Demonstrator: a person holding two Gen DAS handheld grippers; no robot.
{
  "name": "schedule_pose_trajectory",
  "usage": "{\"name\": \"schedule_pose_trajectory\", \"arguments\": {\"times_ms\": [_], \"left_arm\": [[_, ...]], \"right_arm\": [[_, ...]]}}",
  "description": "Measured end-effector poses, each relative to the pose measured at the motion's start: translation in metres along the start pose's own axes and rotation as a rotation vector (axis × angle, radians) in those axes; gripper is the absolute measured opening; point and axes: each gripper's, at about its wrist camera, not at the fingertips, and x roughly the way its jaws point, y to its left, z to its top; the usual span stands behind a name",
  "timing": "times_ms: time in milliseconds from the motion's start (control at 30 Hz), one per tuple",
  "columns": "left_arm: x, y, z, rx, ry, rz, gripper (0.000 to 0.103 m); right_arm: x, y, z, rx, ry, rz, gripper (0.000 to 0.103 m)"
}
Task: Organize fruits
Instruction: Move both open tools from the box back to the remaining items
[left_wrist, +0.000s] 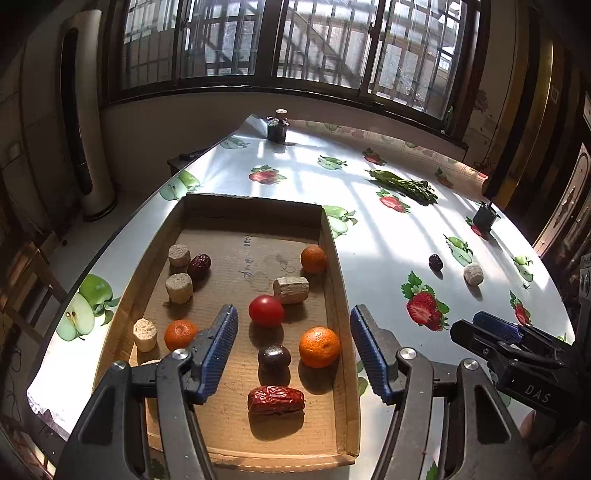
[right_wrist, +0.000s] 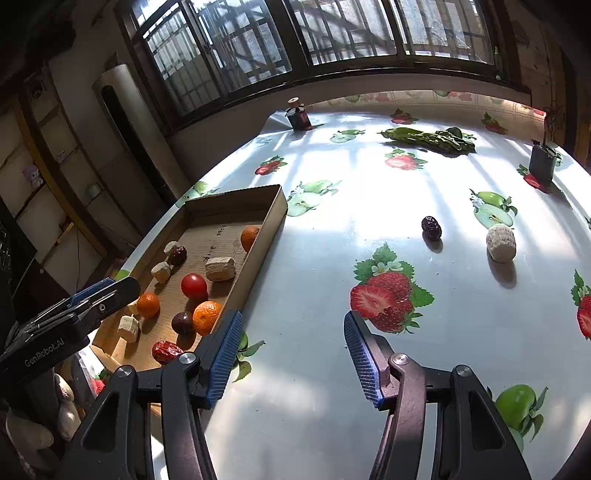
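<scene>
Jaws apart; fruit-print tablecloth (right_wrist: 332, 240), barred window (right_wrist: 295, 37).

tray (left_wrist: 341, 332): matt brown cardboard | tablecloth (right_wrist: 314, 258): glossy smooth plastic | red date (left_wrist: 276, 400): wrinkled, shiny skin

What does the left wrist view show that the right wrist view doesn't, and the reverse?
Only the left wrist view shows the whole floor of the cardboard tray, looked into from directly over it, through the open left claw. Only the right wrist view shows the open right claw over bare tablecloth. Both show the dark date and the pale chunk lying outside the tray.
</scene>
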Motion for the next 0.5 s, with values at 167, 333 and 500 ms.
{"name": "schedule_pose_trajectory", "arguments": {"times_ms": [167,333,500], "left_arm": [[0.007,-0.037,-0.004,0.026,0.014,-0.107,0.063],[0.011,-0.053,-0.016,0.072,0.047,-0.101,0.063],[-0.002,-0.044,-0.015,0.057,0.013,-0.055,0.066]], "right_arm": [[-0.038,-0.034,-0.001,-0.016,-0.046,-0.123,0.065],[-0.046,-0.062,-0.004,0.039,-0.040,-0.128,0.069],[-0.026,-0.059,-0.005,0.046,0.000,-0.071,0.069]]}}
